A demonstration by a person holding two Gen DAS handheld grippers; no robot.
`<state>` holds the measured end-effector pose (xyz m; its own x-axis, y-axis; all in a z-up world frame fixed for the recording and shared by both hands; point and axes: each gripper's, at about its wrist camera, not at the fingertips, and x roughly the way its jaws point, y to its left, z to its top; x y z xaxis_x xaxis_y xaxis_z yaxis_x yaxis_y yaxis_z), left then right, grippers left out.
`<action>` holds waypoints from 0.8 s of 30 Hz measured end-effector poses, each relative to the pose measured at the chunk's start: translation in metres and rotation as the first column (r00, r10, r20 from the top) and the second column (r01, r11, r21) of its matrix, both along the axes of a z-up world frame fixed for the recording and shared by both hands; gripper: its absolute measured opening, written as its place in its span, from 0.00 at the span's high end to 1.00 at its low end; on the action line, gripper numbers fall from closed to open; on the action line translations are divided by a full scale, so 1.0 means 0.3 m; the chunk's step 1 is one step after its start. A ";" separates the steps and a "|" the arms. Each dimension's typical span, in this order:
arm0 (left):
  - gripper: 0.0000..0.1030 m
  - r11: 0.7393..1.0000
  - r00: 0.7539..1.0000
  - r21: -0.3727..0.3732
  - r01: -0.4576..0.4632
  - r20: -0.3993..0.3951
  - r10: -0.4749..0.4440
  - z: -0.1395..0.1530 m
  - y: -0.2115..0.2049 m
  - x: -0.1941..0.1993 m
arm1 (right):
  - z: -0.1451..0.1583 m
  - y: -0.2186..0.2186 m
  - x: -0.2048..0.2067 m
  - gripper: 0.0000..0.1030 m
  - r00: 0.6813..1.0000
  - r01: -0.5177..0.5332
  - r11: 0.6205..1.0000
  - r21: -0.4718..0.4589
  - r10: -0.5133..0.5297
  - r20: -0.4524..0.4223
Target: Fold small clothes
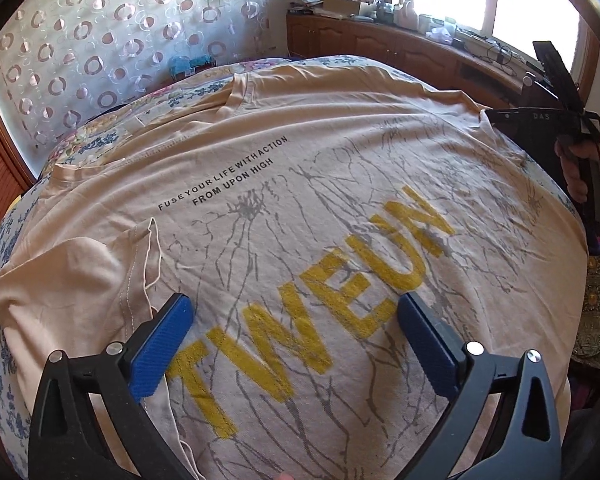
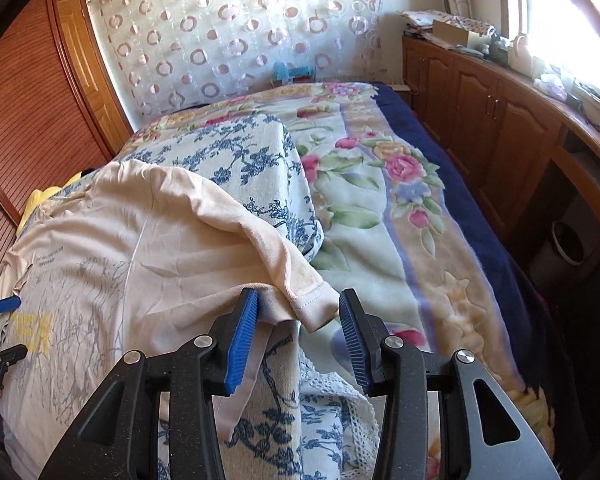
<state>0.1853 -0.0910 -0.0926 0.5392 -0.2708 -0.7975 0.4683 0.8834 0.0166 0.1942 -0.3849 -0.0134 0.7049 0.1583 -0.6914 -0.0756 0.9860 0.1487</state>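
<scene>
- One T-shirt (image 1: 340,184) is seen, beige, spread print side up on a bed (image 2: 440,240); it lies over a blue-and-white floral sheet (image 2: 244,152), which in turn lies on a flowered blanket (image 2: 380,184) with a dark blue border.
- On the T-shirt one large yellow word (image 1: 312,308) and two lines of small black lettering (image 1: 228,176) are printed, over a grey pattern of cracks.
- In the left wrist view the T-shirt's long axis runs from the lower right, where the hem side lies, to the upper left, where the neck opening (image 1: 240,92) points toward a curtain (image 1: 120,32) patterned with rings; one sleeve (image 1: 76,276) is folded in on the left.
- Two grippers are counted; the left gripper (image 1: 296,320) is held above the yellow word with its fingers spread wide and nothing between them.
- The right gripper (image 2: 298,312) is set at the other sleeve (image 2: 304,300), whose stitched cuff hangs between the half-open fingers; the left finger (image 2: 242,336) touches the cloth, while a gap shows at the right finger (image 2: 354,340), so no grip is made.
- One wooden cabinet (image 2: 480,100) runs along the window side, cluttered on top.
</scene>
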 end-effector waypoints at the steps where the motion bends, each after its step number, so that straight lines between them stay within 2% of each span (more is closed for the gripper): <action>1: 0.01 1.000 1.000 0.000 0.000 0.000 0.000 0.000 0.000 0.000 | 0.001 -0.004 0.011 0.57 1.000 -0.003 1.000 0.007 0.003 -0.003; 7: 0.00 1.000 1.000 -0.001 -0.002 0.000 0.002 0.001 0.001 0.000 | 0.001 -0.031 0.042 0.58 1.000 -0.011 0.998 0.066 0.012 -0.013; 10: 0.00 1.000 1.000 0.000 -0.004 0.001 0.004 0.002 0.001 -0.001 | -0.005 -0.025 0.049 0.78 0.999 -0.042 0.996 0.074 0.044 -0.026; 14: 0.00 1.000 1.000 -0.001 -0.006 0.000 0.006 0.002 0.004 -0.002 | 0.015 -0.011 0.038 0.91 0.998 -0.055 0.998 0.029 0.055 -0.010; 20: 0.00 1.000 1.000 -0.002 -0.007 0.000 0.007 0.001 0.005 -0.002 | 0.097 0.039 -0.013 0.92 0.989 -0.131 0.990 0.047 0.127 0.069; 24: 0.00 1.000 1.000 -0.002 -0.006 0.001 0.006 0.001 0.005 -0.002 | 0.175 0.142 -0.055 0.92 0.966 -0.231 0.972 0.052 0.223 0.128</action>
<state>0.1846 -0.0894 -0.0923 0.5413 -0.2691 -0.7966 0.4627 0.8864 0.0150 0.1776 -0.3422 0.0392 0.7224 0.3660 -0.5867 -0.3176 0.9293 0.1886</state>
